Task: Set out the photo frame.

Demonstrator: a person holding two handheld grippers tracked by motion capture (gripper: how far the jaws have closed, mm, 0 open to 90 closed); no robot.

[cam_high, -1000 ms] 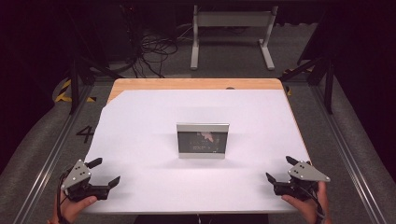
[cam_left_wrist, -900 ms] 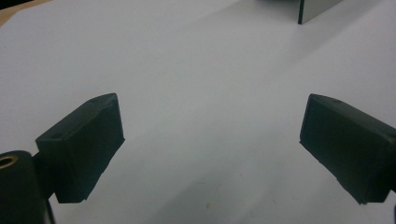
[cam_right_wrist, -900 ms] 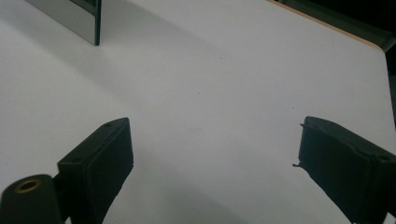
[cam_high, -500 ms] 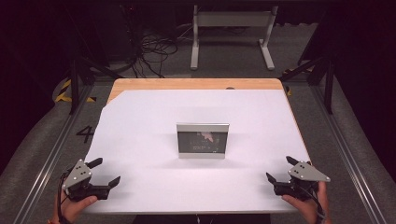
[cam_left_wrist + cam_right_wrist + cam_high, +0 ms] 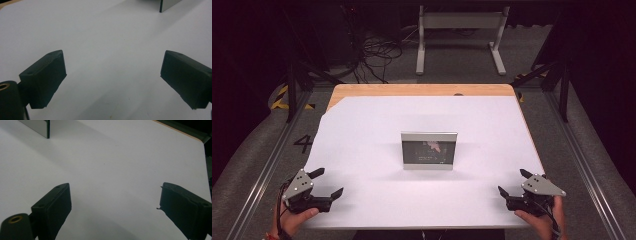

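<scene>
Work had not begun, as far as the pictures showed. At the middle of the white table (image 5: 362,125) stood a small grey box (image 5: 429,150), upright, its dark printed face toward the person, nothing touching it and nothing else on the sheet. Both grippers sat at the near edge, well apart from the box and from each other — the left gripper (image 5: 326,183) at the near left corner, the right gripper (image 5: 513,181) at the near right corner, each in a hand that came in from the bottom of the high view.

Left gripper view: the jaws stood wide, bare white surface between them, and a corner of the box (image 5: 170,4) showed at the top right, far off. Right gripper view: the jaws were just as wide and empty, with the box's edge (image 5: 37,126) at the top left and the table's wooden rim (image 5: 180,132) beyond.

Judged from that, everything was left to do — the reach inward, the grasp, whatever handling the box was meant for. Its thin upright stance suggested it could tip if nudged from one side, so a two-sided approach looked sensible.
</scene>
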